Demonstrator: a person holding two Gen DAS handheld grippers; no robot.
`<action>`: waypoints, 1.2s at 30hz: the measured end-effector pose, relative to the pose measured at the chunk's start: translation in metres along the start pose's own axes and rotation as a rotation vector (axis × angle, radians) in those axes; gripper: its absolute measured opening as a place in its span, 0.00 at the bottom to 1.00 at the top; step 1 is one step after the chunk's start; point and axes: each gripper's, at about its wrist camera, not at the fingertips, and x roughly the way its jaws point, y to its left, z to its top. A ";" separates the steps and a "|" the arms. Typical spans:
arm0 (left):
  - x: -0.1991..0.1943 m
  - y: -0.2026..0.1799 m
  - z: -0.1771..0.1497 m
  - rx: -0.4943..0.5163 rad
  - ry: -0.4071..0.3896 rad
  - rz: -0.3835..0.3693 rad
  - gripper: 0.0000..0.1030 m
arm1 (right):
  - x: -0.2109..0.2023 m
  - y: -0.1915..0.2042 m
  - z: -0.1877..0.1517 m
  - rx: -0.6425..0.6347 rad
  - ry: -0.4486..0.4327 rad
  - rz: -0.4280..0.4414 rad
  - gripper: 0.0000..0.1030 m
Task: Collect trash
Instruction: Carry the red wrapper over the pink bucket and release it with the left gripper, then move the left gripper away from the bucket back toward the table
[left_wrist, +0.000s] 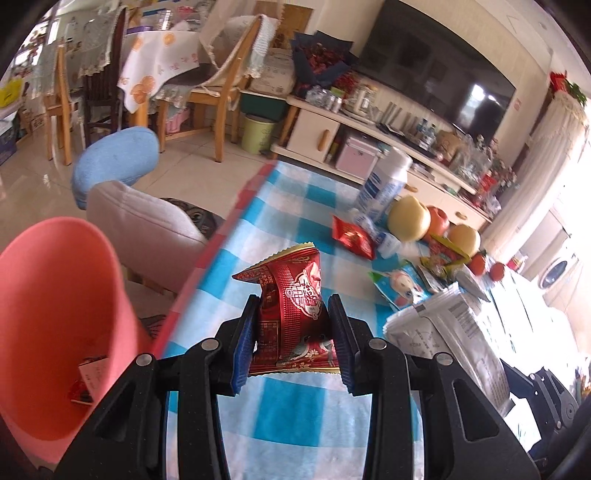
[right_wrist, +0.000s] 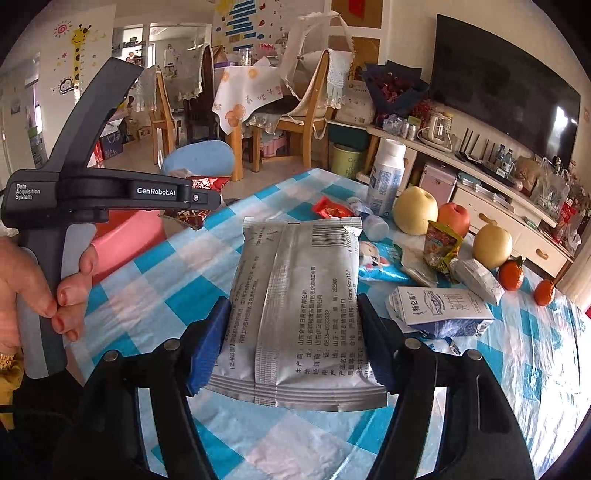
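Blue-and-white checked cloth covers the worktop (right_wrist: 155, 266), and behind it a living room is seen with wooden chairs, a dark television and a long low cabinet.

A red snack wrapper (left_wrist: 295, 306) is gripped in the left gripper (left_wrist: 293, 339); the fingers (left_wrist: 245, 332) are pressed against both of its sides, and it stands upright between them, its long axis running forward and away from the fingers, clear of the cloth. A pink bin (left_wrist: 55, 314) is seen just to the left of these fingers and below them, beyond the red edge of the worktop, with a few scraps already lying at its bottom. The wrapper lies right of the bin's mouth, so a short swing to the left would appear to be what the drop calls for.

A flat silver packet (right_wrist: 295, 302) is held in the right gripper (right_wrist: 293, 347). Its long axis also runs forward from the fingers (right_wrist: 207, 343), which are closed on its two long edges near the printed end. The bin lies well off to the left of this gripper, past the left gripper and the hand (right_wrist: 44, 288) holding it, so the left side is judged nearer to the bin.

Ahead and to the right of both pairs of fingers, more litter is left on the cloth among pears, an apple and small oranges: a small red wrapper (right_wrist: 330, 210), a crushed milk carton (right_wrist: 439, 310) and a blue packet (right_wrist: 380, 262).
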 end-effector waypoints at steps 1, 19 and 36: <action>-0.004 0.008 0.003 -0.018 -0.011 0.014 0.38 | 0.000 0.006 0.004 -0.007 -0.005 0.008 0.67; -0.081 0.196 0.019 -0.420 -0.161 0.355 0.38 | 0.041 0.177 0.101 -0.299 -0.067 0.241 0.67; -0.089 0.207 0.015 -0.482 -0.228 0.420 0.90 | 0.050 0.161 0.087 -0.186 -0.102 0.174 0.93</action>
